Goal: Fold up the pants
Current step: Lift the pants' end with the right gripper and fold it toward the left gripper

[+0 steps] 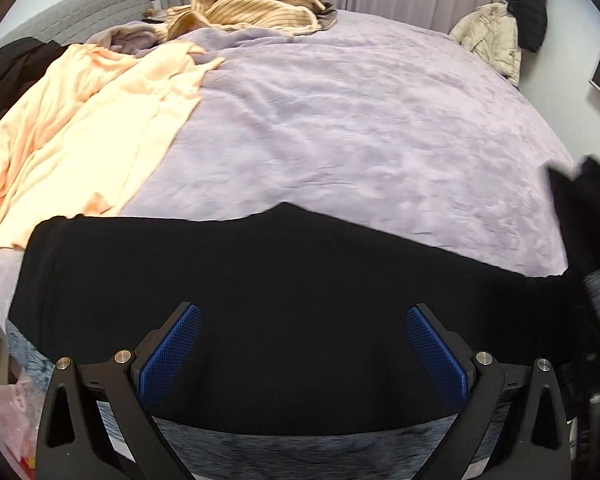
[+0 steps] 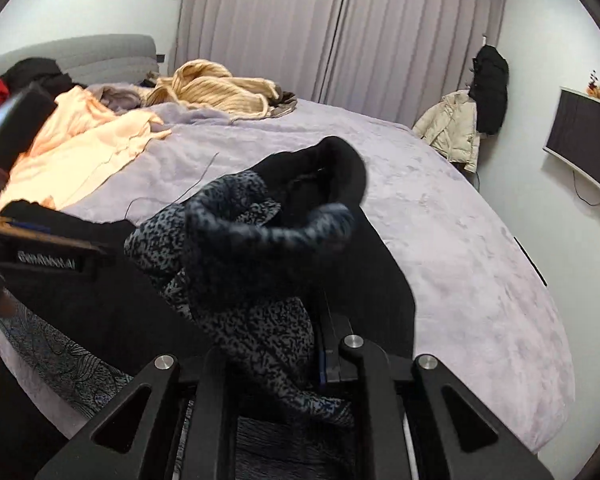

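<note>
The black pants (image 1: 280, 280) lie across the near edge of the bed, and a grey speckled lining shows along their lower hem. My left gripper (image 1: 304, 344) hovers over them, open, with nothing between its blue pads (image 1: 184, 344). In the right wrist view, my right gripper (image 2: 316, 320) is shut on a bunched end of the pants (image 2: 252, 240), lifted off the bed with the speckled inside turned outward. The cloth hides its left fingertip. The left gripper (image 2: 40, 256) shows blurred at the left edge of that view.
A lilac blanket (image 1: 360, 120) covers the bed. A peach garment (image 1: 80, 128) lies on its left side, and a tan ribbed sweater (image 1: 244, 8) sits by the headboard. Coats (image 2: 460, 128) hang on the far wall beside a TV (image 2: 588, 140).
</note>
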Motion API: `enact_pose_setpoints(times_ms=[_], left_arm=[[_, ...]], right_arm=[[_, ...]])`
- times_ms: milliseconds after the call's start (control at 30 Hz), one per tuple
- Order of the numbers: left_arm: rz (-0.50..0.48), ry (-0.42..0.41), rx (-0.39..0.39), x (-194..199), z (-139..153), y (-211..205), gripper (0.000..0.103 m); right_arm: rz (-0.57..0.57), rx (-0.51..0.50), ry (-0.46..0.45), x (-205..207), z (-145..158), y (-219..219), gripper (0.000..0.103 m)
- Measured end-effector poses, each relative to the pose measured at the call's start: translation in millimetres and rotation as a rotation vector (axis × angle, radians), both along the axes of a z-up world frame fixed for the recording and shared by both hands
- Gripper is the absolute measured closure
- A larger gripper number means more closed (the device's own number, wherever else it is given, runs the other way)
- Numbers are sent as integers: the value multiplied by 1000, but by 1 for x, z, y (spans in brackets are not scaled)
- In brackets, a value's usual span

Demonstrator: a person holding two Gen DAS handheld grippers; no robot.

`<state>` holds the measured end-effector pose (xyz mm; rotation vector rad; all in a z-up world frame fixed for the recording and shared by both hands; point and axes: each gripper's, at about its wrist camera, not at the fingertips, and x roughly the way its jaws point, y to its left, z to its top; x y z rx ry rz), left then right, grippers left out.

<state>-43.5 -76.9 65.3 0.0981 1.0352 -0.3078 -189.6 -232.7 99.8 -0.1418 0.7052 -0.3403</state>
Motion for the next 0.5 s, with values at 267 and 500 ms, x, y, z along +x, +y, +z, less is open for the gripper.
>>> enact_pose_setpoints(times_ms=[267, 500], left_arm=[[-17, 51, -76, 9, -19, 10, 0], [-53, 96, -168, 9, -20, 1, 0]], right_arm=[[170, -206, 94, 10, -74, 90, 87], [182, -237, 142, 16, -80, 100, 63]])
